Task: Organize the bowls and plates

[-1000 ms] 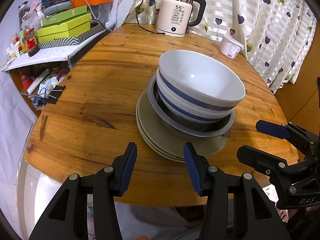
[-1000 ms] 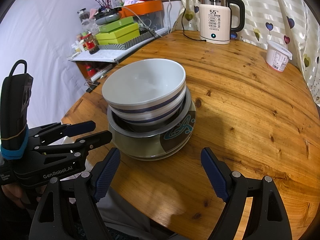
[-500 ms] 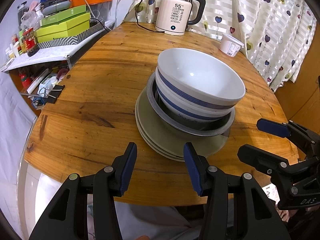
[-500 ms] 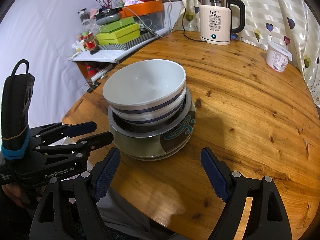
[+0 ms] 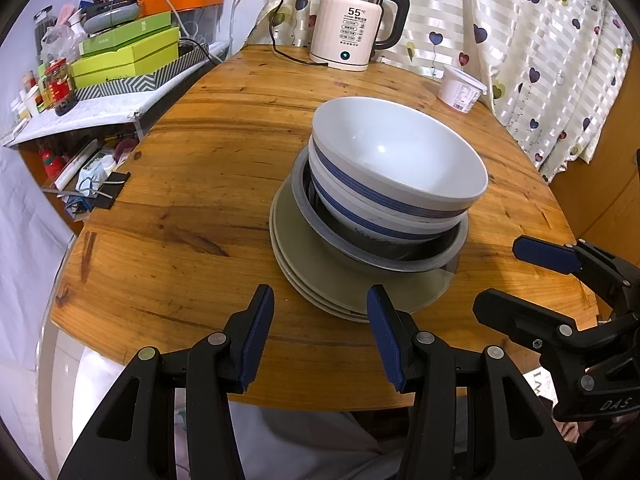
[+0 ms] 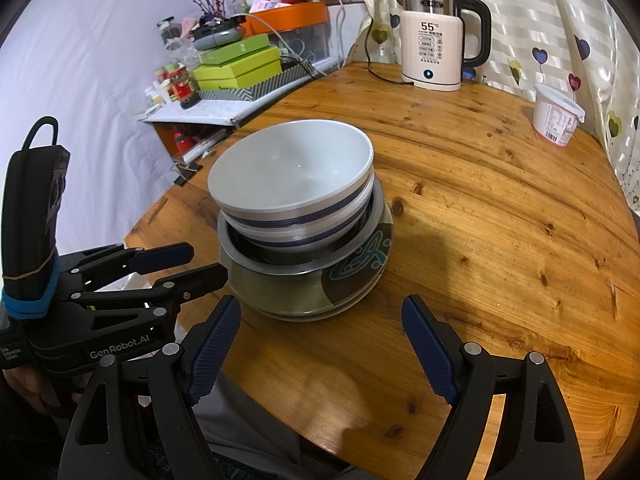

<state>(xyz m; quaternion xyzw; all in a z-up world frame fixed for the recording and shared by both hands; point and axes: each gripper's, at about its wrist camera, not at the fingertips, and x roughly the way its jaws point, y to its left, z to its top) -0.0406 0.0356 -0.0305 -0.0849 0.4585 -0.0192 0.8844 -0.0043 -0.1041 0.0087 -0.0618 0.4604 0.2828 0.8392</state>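
— Bowls first: a white ceramic bowl with blue stripes (image 5: 396,156) sits nested in a second striped bowl (image 5: 360,216), and both rest inside a shallow grey metal basin (image 5: 380,252). Where's all that standing?

— On a stack of olive-green round plates (image 5: 332,280), the top one showing a teal swirl on a dark patch from the right side. The whole pile sits toward the near edge of the round wooden table (image 5: 192,184).

— And the claws?

— Left gripper (image 5: 320,324) hovers at the table's near edge, just in front of the plates, jaws parted and holding nothing. Its right finger lines up with the plates' near rim, but it isn't touching.

— The other one?

— Right gripper (image 6: 320,348) is spread wider, also empty, with the pile straight ahead between its finger lines and a strip of bare wood between. From the left camera it shows off to the right of the stack, apart from it.

— Anything further back?

— A cream electric kettle with a black handle (image 5: 352,28) reading 55 at the far edge, a white plastic tub (image 5: 460,88) near the heart-print curtain (image 5: 520,40), and green boxes (image 5: 128,52) on a cluttered side shelf to the left.
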